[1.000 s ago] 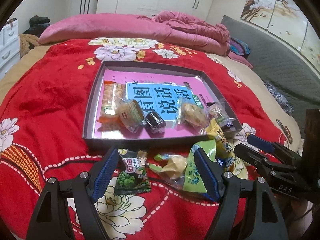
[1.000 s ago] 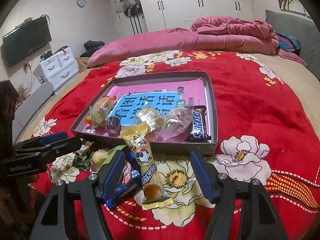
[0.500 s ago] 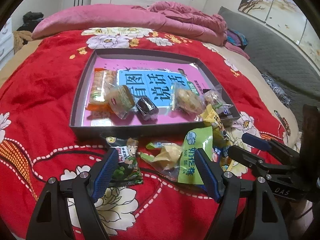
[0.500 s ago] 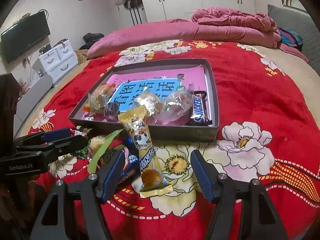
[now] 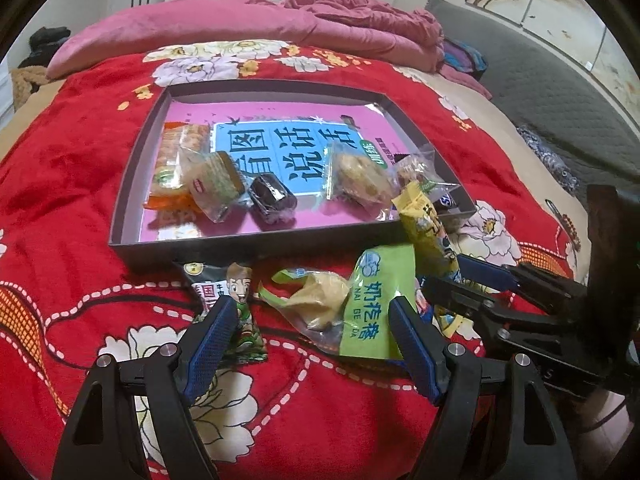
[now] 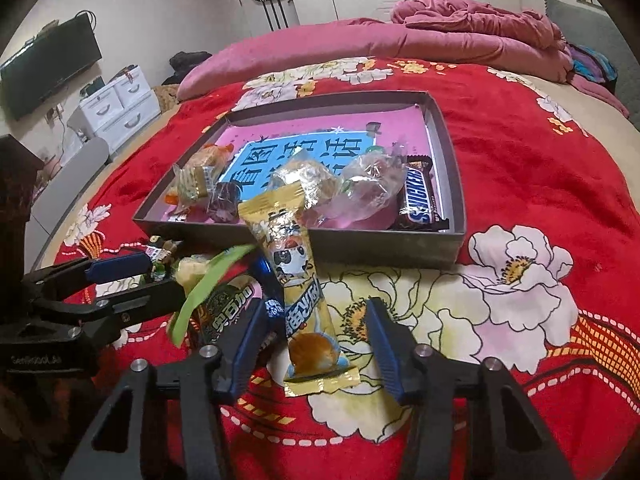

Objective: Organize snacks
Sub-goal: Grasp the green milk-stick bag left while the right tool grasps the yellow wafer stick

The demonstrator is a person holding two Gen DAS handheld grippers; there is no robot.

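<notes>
Right claw (image 6: 316, 344) narrower round upright yellow packet (image 6: 296, 280)

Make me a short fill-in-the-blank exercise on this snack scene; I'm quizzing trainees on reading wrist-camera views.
1. The Snickers bar lies inside the grey ____.
2. The yellow panda packet leans its upper end on the tray's near ____.
3. The bed cover under the tray is mostly ____.
4. The packet between the right gripper's fingers is ____ in colour.

Missing words: tray; wall; red; yellow
</notes>
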